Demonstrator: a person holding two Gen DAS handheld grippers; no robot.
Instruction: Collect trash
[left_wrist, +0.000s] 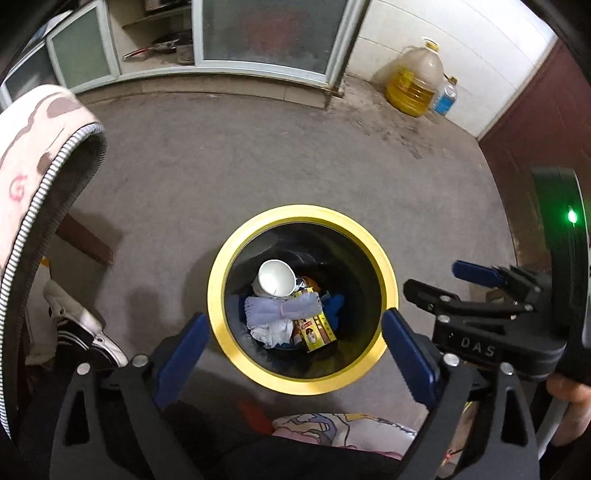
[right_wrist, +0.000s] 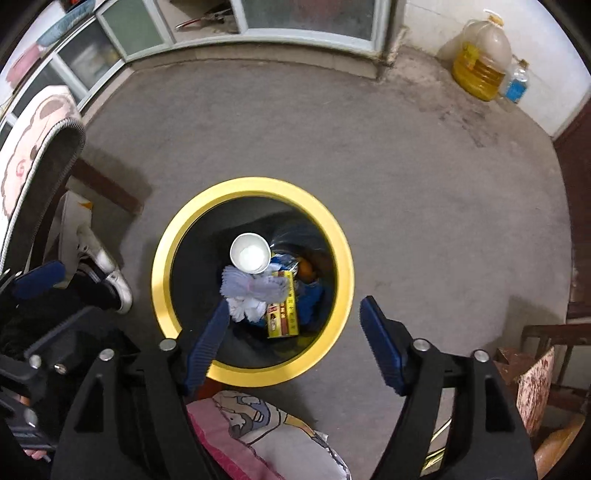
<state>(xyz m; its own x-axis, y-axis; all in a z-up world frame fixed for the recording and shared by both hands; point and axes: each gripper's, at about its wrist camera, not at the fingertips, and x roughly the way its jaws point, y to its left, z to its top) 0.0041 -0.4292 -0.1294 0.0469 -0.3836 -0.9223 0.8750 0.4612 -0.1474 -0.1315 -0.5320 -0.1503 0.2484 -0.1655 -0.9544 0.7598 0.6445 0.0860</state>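
Both grippers (left_wrist: 295, 343) (right_wrist: 291, 332) point downward, jaws wide, empty.

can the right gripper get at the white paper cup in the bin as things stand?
Probably yes. The right gripper is open above the yellow-rimmed bin, and the white paper cup lies on top of the trash, uncovered. The bin's depth may make it a steep reach.

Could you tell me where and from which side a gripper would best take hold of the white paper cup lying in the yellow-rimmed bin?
Probably the rim of the white paper cup, approached straight from above. It rests on top of the trash in the yellow-rimmed bin with its open mouth facing up, so one finger could go inside and one outside the thin wall. The bin's deep dark wall blocks any sideways approach.
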